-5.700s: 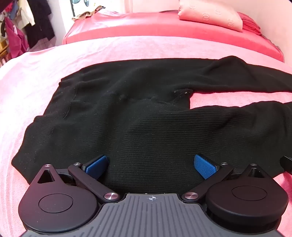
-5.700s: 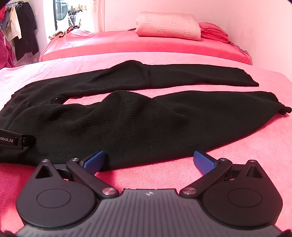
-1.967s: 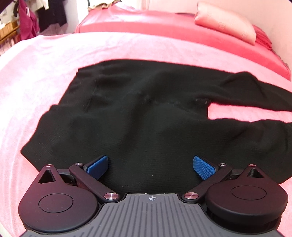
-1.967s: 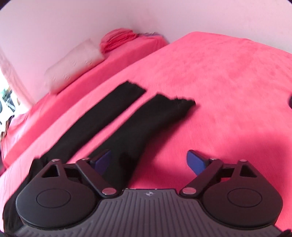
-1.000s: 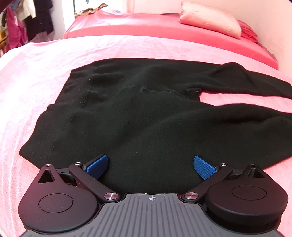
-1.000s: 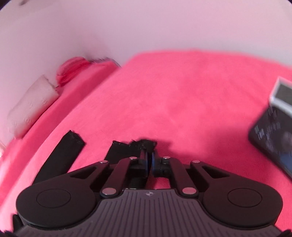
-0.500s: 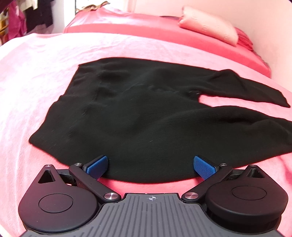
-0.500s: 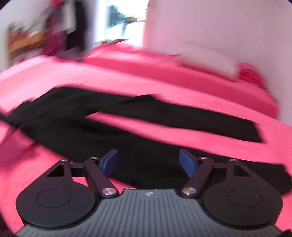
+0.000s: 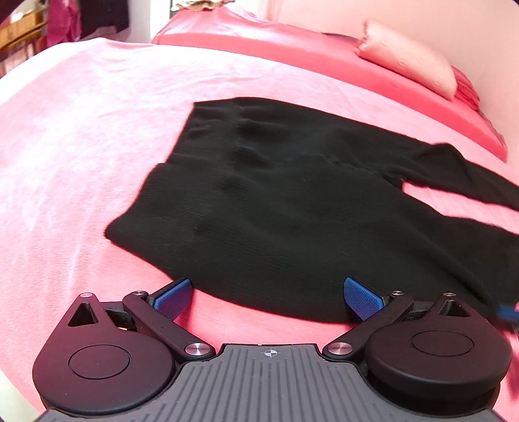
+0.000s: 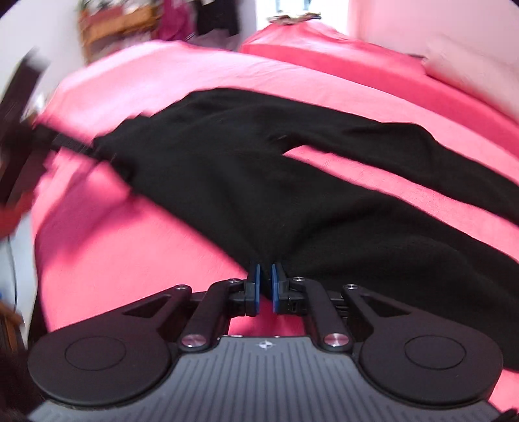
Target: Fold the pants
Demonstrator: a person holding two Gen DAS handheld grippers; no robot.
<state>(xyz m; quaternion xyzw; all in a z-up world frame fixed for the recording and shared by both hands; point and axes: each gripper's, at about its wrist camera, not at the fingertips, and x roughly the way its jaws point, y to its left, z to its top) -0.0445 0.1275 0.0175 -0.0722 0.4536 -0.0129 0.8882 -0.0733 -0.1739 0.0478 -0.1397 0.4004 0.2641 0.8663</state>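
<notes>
Black knit pants (image 9: 292,201) lie spread on the pink bed cover (image 9: 81,136), waistband to the left, two legs running right. My left gripper (image 9: 266,293) is open, its blue pads either side of the pants' near edge, just above the cover. In the right wrist view the pants (image 10: 259,181) lie ahead, and my right gripper (image 10: 265,285) is shut on the near edge of the lower leg's fabric. The view is motion-blurred.
A pink pillow (image 9: 405,60) and a red mattress strip (image 9: 292,48) lie at the far side by the wall. Hanging clothes and a wooden shelf (image 10: 116,22) stand at the far left. The left gripper's dark body (image 10: 19,107) shows at left.
My right gripper swung back from the leg ends to the pants' near edge and closed on the fabric. My left gripper drew back slightly toward the near edge, still open.
</notes>
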